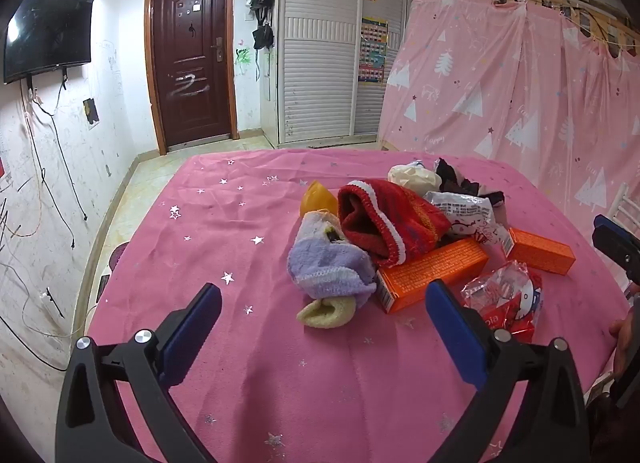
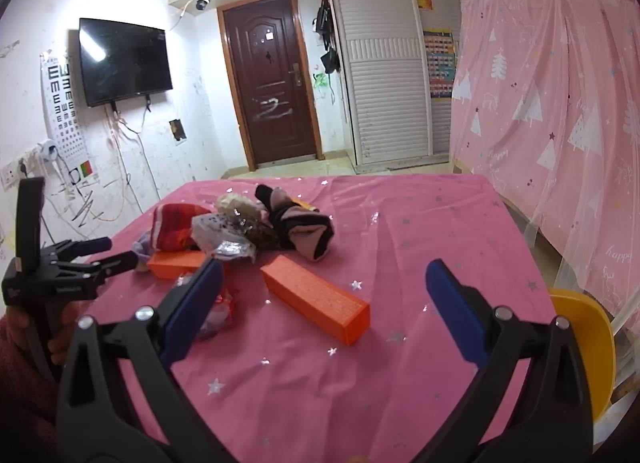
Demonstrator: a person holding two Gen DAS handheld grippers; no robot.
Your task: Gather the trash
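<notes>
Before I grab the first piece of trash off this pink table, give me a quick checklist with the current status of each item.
1. Left gripper open, nothing between fingers: ok.
2. Right gripper open, nothing between fingers: ok.
3. Trash within view: ok. Orange box lies alone ahead of the right gripper; red wrapper sits by the left gripper's right finger.
4. Second orange box free to lift: not ok, the red sock lies over its far end.
5. Socks kept apart from trash: not ok, the purple sock and the red one are mixed into the pile.
6. Bin to drop trash in: cannot tell, none in view.
</notes>
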